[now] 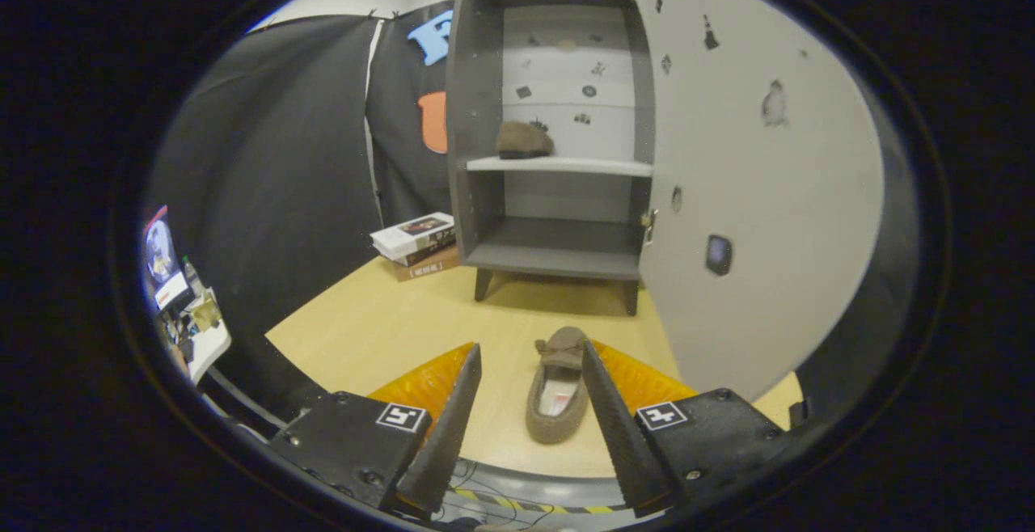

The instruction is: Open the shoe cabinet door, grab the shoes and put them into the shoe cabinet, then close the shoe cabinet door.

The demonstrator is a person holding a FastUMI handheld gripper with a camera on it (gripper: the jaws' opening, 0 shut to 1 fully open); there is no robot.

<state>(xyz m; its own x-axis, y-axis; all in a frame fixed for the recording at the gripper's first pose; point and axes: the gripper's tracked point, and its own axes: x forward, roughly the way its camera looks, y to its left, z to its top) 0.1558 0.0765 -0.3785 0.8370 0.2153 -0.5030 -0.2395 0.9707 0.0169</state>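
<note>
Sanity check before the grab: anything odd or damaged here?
Mostly cosmetic: the open cabinet door has dark scuffs, like torn sticker residue. One shoe is shelved; the other shoe lies on the table between the open tongs, untouched.

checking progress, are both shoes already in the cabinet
No, one shoe sits on the cabinet shelf, the other shoe lies on the table between the open gripper fingers.
</note>
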